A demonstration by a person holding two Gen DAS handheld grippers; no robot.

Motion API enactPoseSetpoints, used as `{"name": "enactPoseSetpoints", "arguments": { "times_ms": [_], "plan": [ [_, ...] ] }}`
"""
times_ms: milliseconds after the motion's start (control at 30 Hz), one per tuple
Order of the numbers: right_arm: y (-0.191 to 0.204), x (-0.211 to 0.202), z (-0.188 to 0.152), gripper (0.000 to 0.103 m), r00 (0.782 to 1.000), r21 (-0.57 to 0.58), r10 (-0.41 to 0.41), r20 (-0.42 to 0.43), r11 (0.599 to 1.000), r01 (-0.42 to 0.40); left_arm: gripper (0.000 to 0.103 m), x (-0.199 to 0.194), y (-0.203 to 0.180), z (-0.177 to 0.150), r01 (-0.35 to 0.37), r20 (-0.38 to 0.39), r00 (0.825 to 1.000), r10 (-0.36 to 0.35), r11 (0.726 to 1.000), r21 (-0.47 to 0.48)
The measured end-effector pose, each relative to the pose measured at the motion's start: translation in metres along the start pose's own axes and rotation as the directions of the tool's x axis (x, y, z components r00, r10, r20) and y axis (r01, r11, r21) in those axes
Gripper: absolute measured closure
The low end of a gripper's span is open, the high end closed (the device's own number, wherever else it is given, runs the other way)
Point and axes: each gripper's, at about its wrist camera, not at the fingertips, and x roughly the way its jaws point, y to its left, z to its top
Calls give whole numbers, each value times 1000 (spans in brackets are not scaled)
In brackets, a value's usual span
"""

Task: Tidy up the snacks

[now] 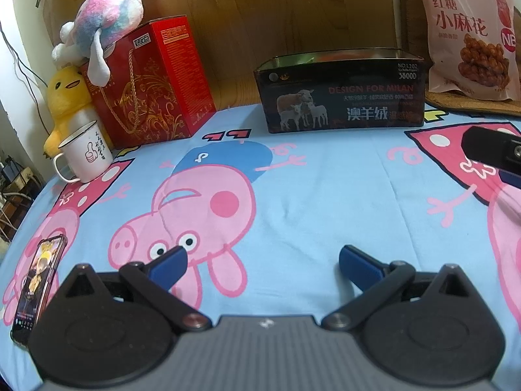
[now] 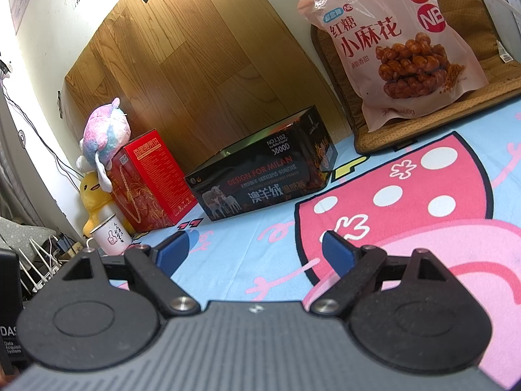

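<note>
Two grippers over a bed with a cartoon-pig sheet (image 1: pixel 325 176). Left gripper (image 1: pixel 262 260) low above the sheet, jaws spread wide, nothing between them. Right gripper (image 2: pixel 254 249) likewise low, jaws spread, nothing held; part of it also visible at the right edge of the left wrist view.

One pink snack bag (image 2: pixel 394 42) propped upright at the back right, on a brown woven mat (image 2: pixel 439 120). One open black box (image 1: pixel 345 97) with sheep pictures, just left of the bag, near the wooden board (image 2: pixel 202 65).

One red gift box (image 1: pixel 153 78) farther left. Two plush toys: one pastel (image 1: pixel 104 22) on top of the red box, one yellow (image 1: pixel 66 97) beside it. One white mug (image 1: pixel 86 153) in front of the yellow toy. One phone (image 1: pixel 39 280) flat on the sheet, near left.
</note>
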Motion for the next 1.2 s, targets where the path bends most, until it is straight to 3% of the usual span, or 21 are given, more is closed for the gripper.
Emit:
{"name": "enactPoseSetpoints", "arguments": {
  "times_ms": [1033, 1200],
  "plan": [
    [-2, 0, 1, 12, 1000, 3, 0, 0, 1000, 0, 0, -3, -5, 2, 56, -8, 998, -56, 998, 2],
    [-2, 0, 2, 12, 1000, 1, -1, 2, 1000, 1, 0, -4, -3, 3, 100, -7, 995, -100, 995, -12]
  ]
}}
